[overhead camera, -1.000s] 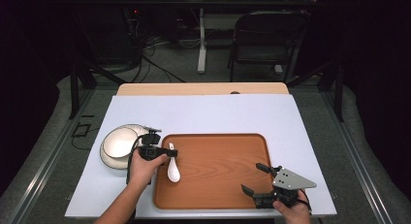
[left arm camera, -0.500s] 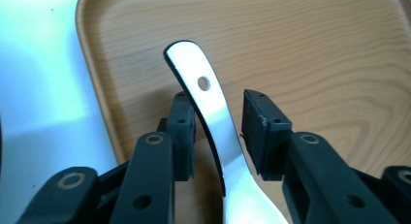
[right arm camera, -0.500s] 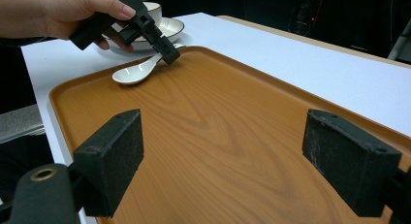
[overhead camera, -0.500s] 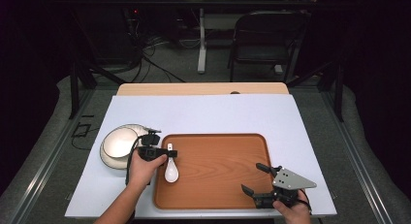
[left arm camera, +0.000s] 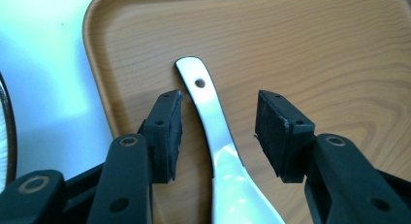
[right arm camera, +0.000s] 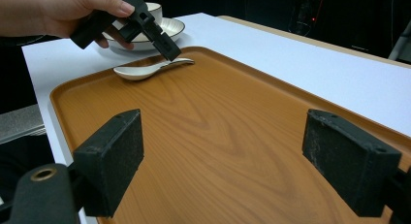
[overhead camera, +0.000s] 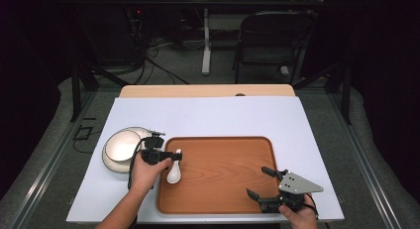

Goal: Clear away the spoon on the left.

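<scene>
A white ceramic spoon (overhead camera: 174, 172) lies on the brown wooden tray (overhead camera: 223, 174) near its left rim. In the left gripper view its handle (left arm camera: 198, 81) runs up between the two pads. My left gripper (left arm camera: 218, 112) has just been opening, and both pads now stand clear of the handle on either side. From above, the left gripper (overhead camera: 168, 157) sits over the tray's left edge. My right gripper (overhead camera: 260, 183) hovers open over the tray's front right corner with nothing between its pads (right arm camera: 114, 156).
A white bowl (overhead camera: 121, 147) with a dark rim stands on the white table cover left of the tray, just behind the left hand. The tray's middle and right are bare wood (right arm camera: 218, 103). A chair and cables are beyond the table's far edge.
The left gripper's jaws have spread apart around the spoon handle, which stays lying on the tray. Neither hand has shifted.
</scene>
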{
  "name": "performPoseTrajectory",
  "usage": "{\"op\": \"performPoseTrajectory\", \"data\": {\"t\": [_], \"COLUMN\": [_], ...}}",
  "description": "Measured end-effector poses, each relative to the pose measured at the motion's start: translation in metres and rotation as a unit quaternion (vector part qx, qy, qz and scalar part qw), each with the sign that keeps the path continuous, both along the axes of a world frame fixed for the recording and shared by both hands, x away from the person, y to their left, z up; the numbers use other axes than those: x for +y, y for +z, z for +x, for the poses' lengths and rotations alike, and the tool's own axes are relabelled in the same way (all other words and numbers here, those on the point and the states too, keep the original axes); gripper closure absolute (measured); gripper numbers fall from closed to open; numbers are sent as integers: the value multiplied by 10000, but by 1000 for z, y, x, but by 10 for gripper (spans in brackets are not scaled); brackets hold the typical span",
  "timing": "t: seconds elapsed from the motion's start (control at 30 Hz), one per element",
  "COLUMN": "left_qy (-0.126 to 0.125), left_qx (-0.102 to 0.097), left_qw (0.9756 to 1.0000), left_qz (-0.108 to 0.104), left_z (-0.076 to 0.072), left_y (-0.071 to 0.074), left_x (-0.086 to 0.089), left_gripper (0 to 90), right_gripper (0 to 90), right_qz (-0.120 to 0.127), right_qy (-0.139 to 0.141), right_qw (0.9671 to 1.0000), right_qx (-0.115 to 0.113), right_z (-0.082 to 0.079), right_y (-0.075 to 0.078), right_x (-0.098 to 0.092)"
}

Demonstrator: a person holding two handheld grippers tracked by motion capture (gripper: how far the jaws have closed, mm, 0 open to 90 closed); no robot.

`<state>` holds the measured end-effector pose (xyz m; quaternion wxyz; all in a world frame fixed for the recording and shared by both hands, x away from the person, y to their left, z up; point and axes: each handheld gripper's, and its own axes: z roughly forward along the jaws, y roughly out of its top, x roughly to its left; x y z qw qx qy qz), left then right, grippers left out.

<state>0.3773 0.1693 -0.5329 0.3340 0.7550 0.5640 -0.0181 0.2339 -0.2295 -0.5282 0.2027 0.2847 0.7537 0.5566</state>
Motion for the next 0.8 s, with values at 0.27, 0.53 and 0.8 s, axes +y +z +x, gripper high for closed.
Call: {"op": "performPoseTrajectory", "data": {"t": [0.27, 0.53, 0.8], "left_qy": [-39, -144, -215], "left_qx": [-149, -537, -773], "left_qw": [9998, 9977, 9953], "left_qz": [131, 389, 548], "left_z": [-3, -13, -22], "left_y": [8, 29, 44], "left_x": [0, 7, 21], "left_gripper": [494, 462, 424], "right_gripper": [147, 147, 147], "right_qz": [3, -1, -7], "right_qy": [-1, 4, 1], "right_qw": [10000, 10000, 10000], "right_qx": [14, 6, 12], "right_z": [0, 0, 0], "right_y": [0, 0, 0], "right_x": [0, 0, 1]}}
